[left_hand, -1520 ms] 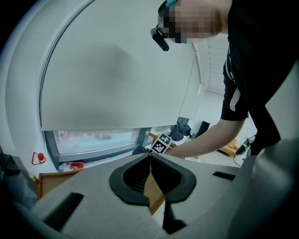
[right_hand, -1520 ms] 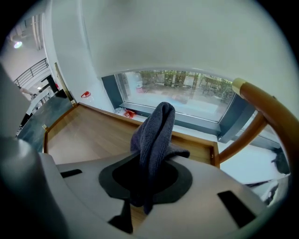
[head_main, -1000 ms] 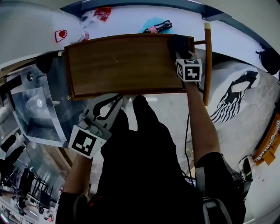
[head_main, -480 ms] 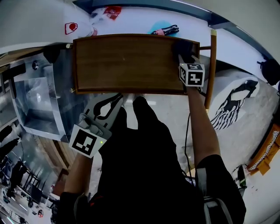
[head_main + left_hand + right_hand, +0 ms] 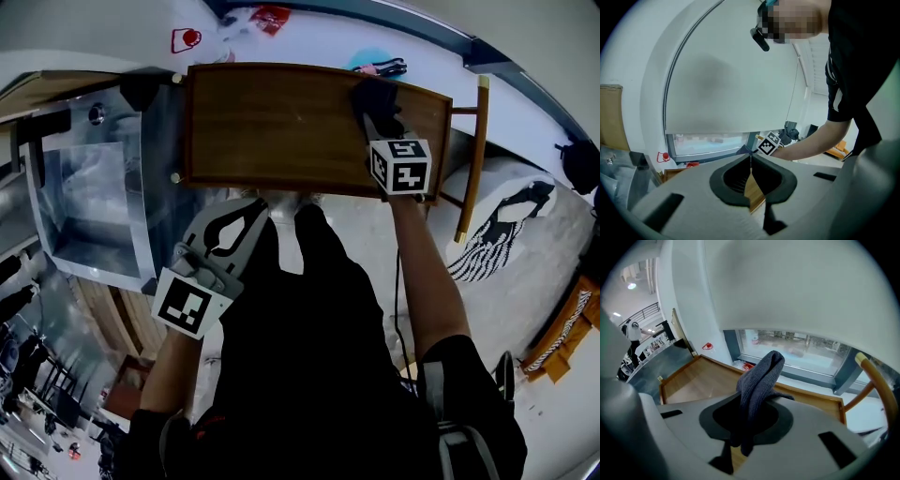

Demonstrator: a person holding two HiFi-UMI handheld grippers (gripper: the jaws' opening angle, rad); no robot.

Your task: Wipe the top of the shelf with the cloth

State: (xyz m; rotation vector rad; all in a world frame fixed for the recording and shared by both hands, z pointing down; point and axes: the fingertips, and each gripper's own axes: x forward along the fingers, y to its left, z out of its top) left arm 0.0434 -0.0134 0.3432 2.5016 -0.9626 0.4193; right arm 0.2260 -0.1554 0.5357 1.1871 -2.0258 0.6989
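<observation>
Knitted dark-grey cloth (image 5: pixel 759 376) clamped in right gripper (image 5: pixel 752 404), at rimmed rectangular wooden shelf's (image 5: pixel 272 122) right end; left gripper (image 5: pixel 751 159) closed, empty.

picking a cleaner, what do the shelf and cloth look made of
Shelf: looks like wood, brown with fine grain lines and a low sheen, maybe varnish or veneer.
Cloth: dark grey knit fabric, ribbed texture and soft folds; fibre unclear.

shelf top (image 5: pixel 272 122): bare left of cloth (image 5: pixel 375 97) | raised rim (image 5: pixel 186 122) | chair post (image 5: pixel 472 159) right
</observation>
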